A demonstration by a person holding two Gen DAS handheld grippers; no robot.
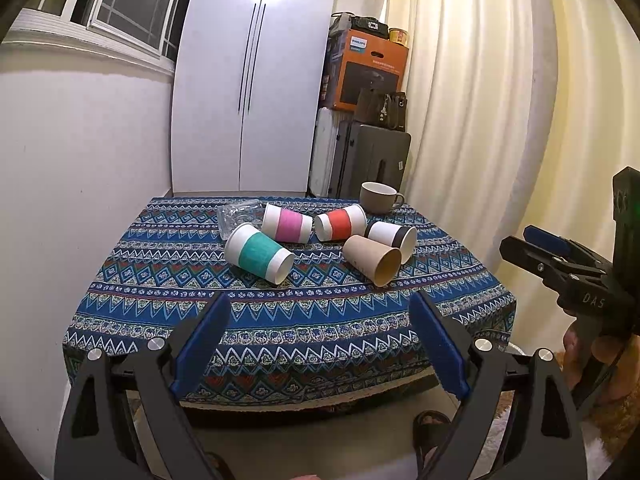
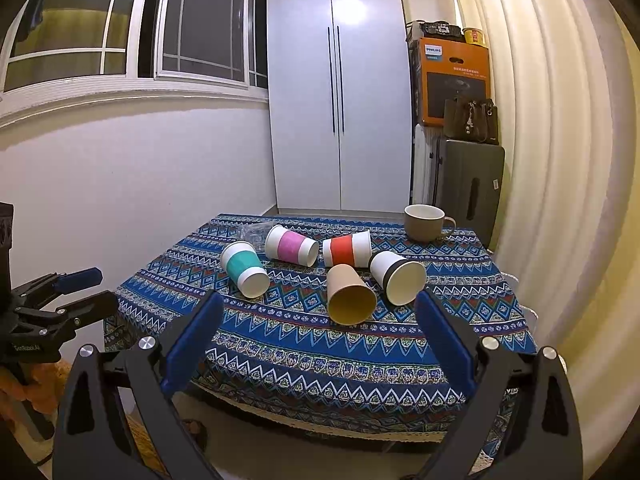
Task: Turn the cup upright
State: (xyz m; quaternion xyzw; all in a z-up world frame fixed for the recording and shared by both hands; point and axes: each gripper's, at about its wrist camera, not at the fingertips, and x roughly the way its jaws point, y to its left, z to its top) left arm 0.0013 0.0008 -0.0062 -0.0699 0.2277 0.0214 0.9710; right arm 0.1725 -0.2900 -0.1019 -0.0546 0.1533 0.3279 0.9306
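Several paper cups lie on their sides on the patterned tablecloth (image 1: 280,312): a teal-banded cup (image 1: 258,253) (image 2: 244,268), a pink-banded cup (image 1: 287,224) (image 2: 291,245), a red-banded cup (image 1: 341,222) (image 2: 346,249), a plain brown cup (image 1: 372,259) (image 2: 350,294) and a black-banded cup (image 1: 393,236) (image 2: 397,277). My left gripper (image 1: 320,304) is open and empty, held back over the table's near edge. My right gripper (image 2: 318,304) is open and empty, just short of the brown cup.
A brown ceramic mug (image 1: 378,198) (image 2: 425,223) stands upright at the far right corner. A clear plastic item (image 1: 238,214) lies behind the teal cup. A white wardrobe (image 1: 248,80), a suitcase (image 1: 376,160) and a curtain (image 1: 500,120) surround the table.
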